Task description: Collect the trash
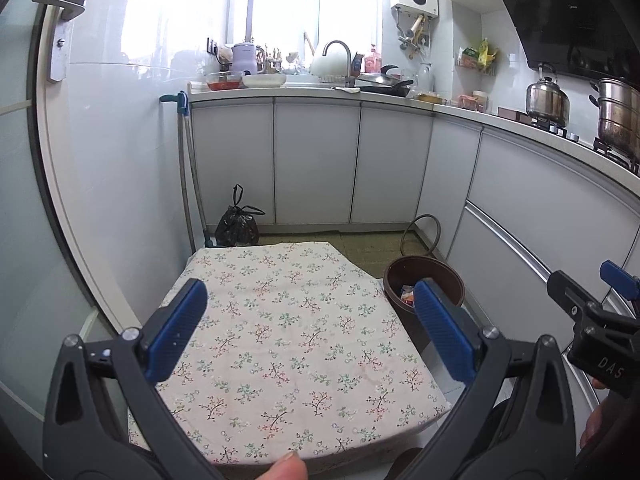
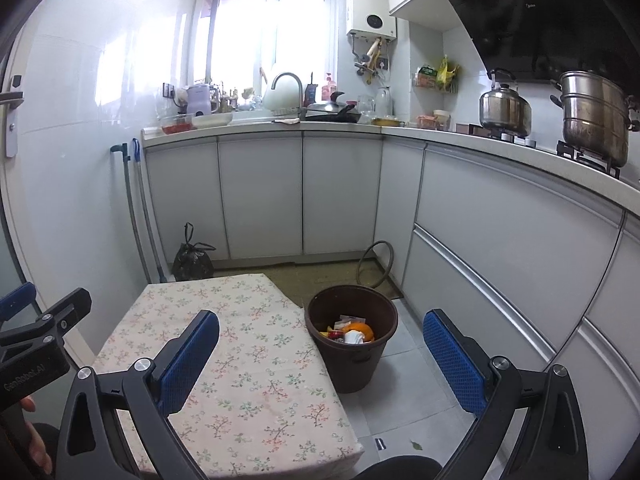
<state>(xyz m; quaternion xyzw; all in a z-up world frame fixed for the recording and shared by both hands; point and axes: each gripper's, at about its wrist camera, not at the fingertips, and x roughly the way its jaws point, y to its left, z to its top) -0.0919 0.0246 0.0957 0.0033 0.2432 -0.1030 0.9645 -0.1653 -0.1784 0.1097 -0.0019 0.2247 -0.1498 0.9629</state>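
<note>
Left wrist view: left gripper jaws spread wide, nothing between the blue pads; it hangs over the floral-cloth table, which fills the 6 o'clock half of the frame; brown trash bucket stands on the floor at 3 o'clock of the table, just beside its edge, partly hidden by the right-hand pad; scraps of trash visible inside; tied black bag on the floor at 12 o'clock of the table, against the white cabinets; right gripper enters at the 3 o'clock edge, jaw gap not readable here.

Right wrist view: right gripper jaws likewise wide apart, holding nothing; brown trash bucket sits between the pads in frame, on the grey tiles, touching or just beside the table edge, cannot tell which; trash in it shows orange, white and red pieces; black bag at 10 o'clock of the bucket; kettle and steel pot on the stove at 2 o'clock; left gripper at the 9 o'clock edge.
</note>
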